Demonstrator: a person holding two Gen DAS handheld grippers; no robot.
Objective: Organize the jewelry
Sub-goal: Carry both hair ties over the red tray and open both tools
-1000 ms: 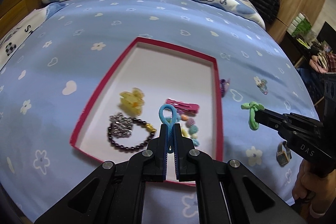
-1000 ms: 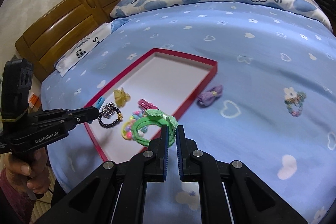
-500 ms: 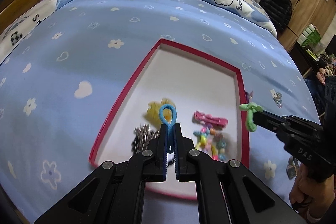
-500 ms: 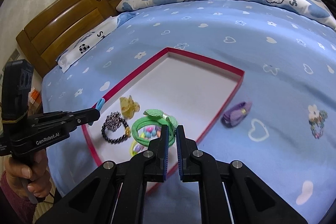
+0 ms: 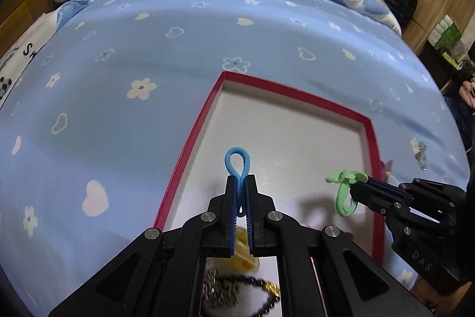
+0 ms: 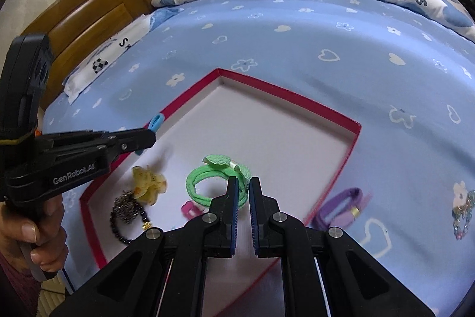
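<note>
Hair ties are held in both grippers above the red-rimmed tray (image 6: 353, 138), which lies on the blue bed (image 5: 148, 55). The left gripper (image 5: 240, 183) is clenched on a blue hair tie (image 5: 236, 161); the loop is pinched flat between the jaws, with a small teardrop loop standing out past the tips. It is held over the tray's left half, near the left rim, presumably so it can be let go inside the tray rather than on the bed. The right gripper (image 6: 243, 192) is grasping a green hair tie (image 6: 207, 183), a doubled band with a light green bow or leaf piece on top; only one side of the band is caught between the jaws, so the rest hangs free over the tray's white floor. In the left wrist view the green tie (image 5: 344, 192) is seen dangling near the tray's right rim.

Inside the tray, at the end nearest the grippers, a yellow claw clip (image 6: 148, 183), a dark beaded bracelet (image 6: 127, 216) with a silver charm cluster, and a pink clip (image 6: 190, 210) are already gathered. The far half of the tray is bare. Outside the tray, just beyond its right rim, a purple band (image 6: 341, 210) is left on the bed, and a small beaded piece (image 6: 463, 213) lies farther right of it. Sorting is judged partly done, with both held ties and the two outside items yet to be placed.
</note>
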